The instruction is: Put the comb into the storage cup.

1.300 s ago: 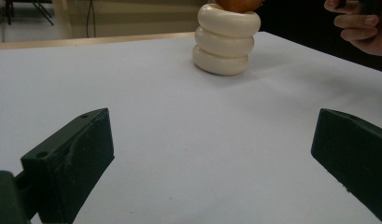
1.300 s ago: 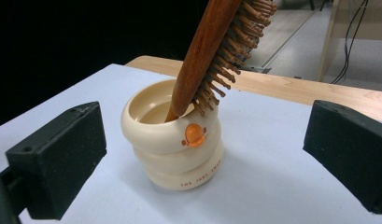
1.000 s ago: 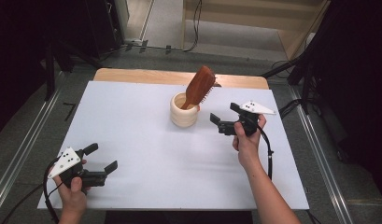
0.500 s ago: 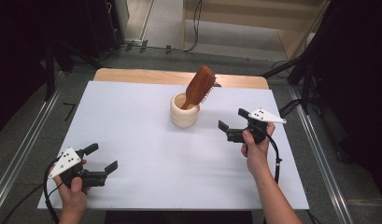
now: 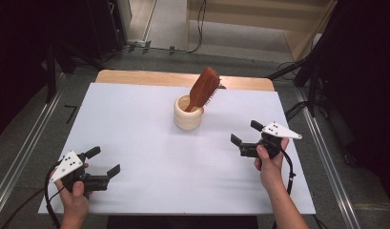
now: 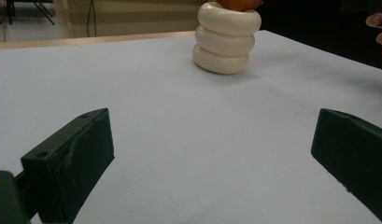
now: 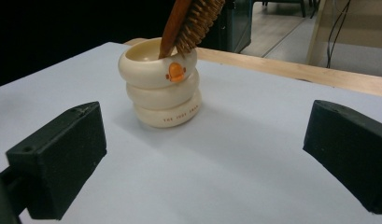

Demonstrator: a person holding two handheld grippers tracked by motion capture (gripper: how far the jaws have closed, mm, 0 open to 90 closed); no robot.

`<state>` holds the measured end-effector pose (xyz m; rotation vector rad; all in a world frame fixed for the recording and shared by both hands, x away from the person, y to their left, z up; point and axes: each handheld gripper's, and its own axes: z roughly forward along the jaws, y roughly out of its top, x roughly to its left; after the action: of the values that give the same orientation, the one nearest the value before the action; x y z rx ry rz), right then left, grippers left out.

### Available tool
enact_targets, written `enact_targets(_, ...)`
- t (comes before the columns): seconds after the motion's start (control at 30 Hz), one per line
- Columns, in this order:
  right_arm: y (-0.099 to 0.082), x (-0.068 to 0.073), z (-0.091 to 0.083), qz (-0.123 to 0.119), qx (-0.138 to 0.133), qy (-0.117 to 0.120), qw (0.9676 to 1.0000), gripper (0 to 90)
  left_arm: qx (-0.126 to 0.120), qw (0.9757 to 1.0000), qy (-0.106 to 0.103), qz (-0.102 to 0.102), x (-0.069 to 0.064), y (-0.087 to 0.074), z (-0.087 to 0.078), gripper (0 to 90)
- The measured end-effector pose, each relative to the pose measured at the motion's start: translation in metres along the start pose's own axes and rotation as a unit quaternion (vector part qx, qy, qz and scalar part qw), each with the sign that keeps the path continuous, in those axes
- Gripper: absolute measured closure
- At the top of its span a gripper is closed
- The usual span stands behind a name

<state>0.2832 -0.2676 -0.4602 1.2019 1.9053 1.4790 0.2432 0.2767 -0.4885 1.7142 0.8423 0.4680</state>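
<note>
- Your right gripper (image 5: 246, 138) sits with its jaws spread wide and nothing between them, off to the right of the cup (image 5: 188, 113) and a bit nearer to you, well apart from it.
- The hairbrush (image 5: 203, 89) stands handle-down in that cup, its head leaning up and away from your right gripper toward the far side. I'd judge the lean comes from the cup being short: the rim props the handle and the heavy bristled head tips over.
- From the right gripper view, the cup (image 7: 163, 84) shows ahead and left of centre between the jaws, so you are aimed roughly at it. The brush's bristles (image 7: 198, 18) face that gripper, which leaves the narrow handle as the easier part to pinch.
- Your left gripper (image 5: 104, 162) is also wide open and empty, low over the sheet near your front left corner, far from the cup. It looks parked there to keep the middle free.
- From the left gripper view, the cup (image 6: 227, 38) stands far ahead, beyond the gap between the jaws.
- The white sheet (image 5: 135, 124) gives a flat surface, and the cup sits toward its far middle, reachable by either hand.
</note>
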Motion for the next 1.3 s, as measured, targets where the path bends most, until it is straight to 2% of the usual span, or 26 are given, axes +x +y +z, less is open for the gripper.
enact_targets(0.23, -0.014, -0.005, -0.011, -0.004, 0.007, -0.007, 0.9999, 0.0, -0.001, 1.0000, 0.002, -0.001, 0.000, 0.000, 0.000, 0.0)
enact_targets(0.4, -0.024, -0.010, -0.021, 0.003, 0.002, -0.008, 1.0000, 0.0, -0.001, 1.0000, 0.002, -0.001, 0.000, 0.000, 0.000, 0.0)
enact_targets(0.8, -0.049, -0.015, -0.040, 0.004, 0.014, -0.013, 0.9998, 0.0, -0.001, 1.0000, 0.002, 0.000, 0.000, 0.000, -0.001, 0.0)
enact_targets(1.3, -0.065, -0.021, -0.065, 0.001, 0.024, -0.028, 0.9993, 0.0, -0.002, 1.0000, 0.003, -0.001, 0.000, 0.000, -0.001, 0.0)
